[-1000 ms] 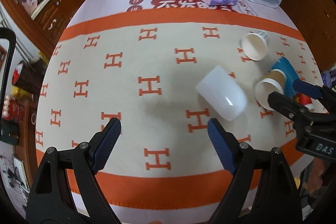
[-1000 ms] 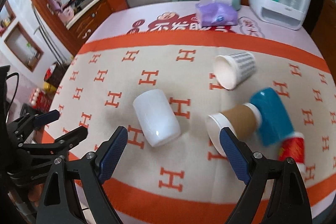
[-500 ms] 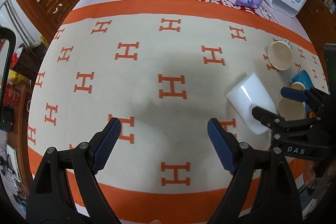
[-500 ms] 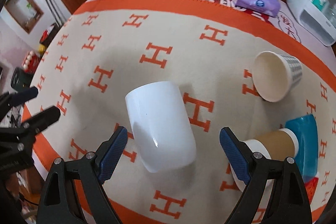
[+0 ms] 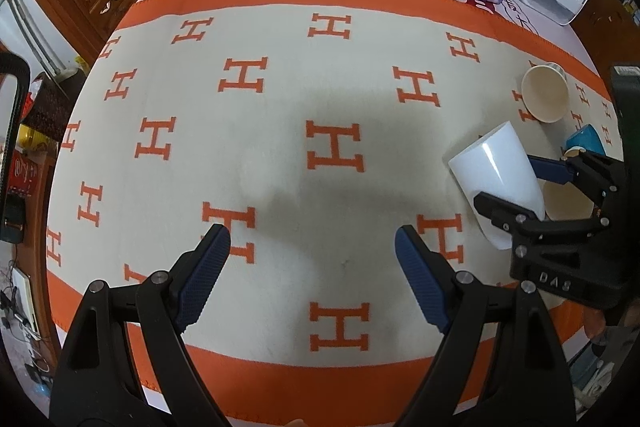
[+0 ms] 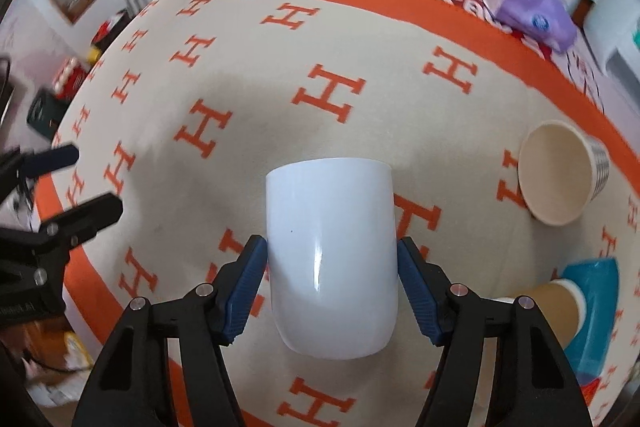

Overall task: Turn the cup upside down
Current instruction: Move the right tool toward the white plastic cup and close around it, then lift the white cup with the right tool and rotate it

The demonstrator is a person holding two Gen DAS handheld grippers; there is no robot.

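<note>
surface: orange-bordered H-print cloth (image 5: pixel 280 163) over a table, wooden cabinets behind
right gripper (image 6: pixel 331 279): we see both blue pads touching the sides of the white cup (image 6: pixel 332 247), clenched on it; half a second ago they stood wide apart with the cup loose between them
white cup: lying on its side on the cloth, rounded base toward us, mouth pointing away; whether lifted yet we cannot tell
left gripper (image 5: pixel 312 263): released, jaws wide, hovering over bare cloth, well apart from the cup
change: grasp just made, so we judge lift and rotate mouth-down comes next
nearby: brown paper cup (image 6: pixel 560 311) and blue cup (image 6: pixel 592 307) just right
further: paper cup (image 6: pixel 560 175) on its side
far: purple tissue pack (image 6: pixel 528 7)
</note>
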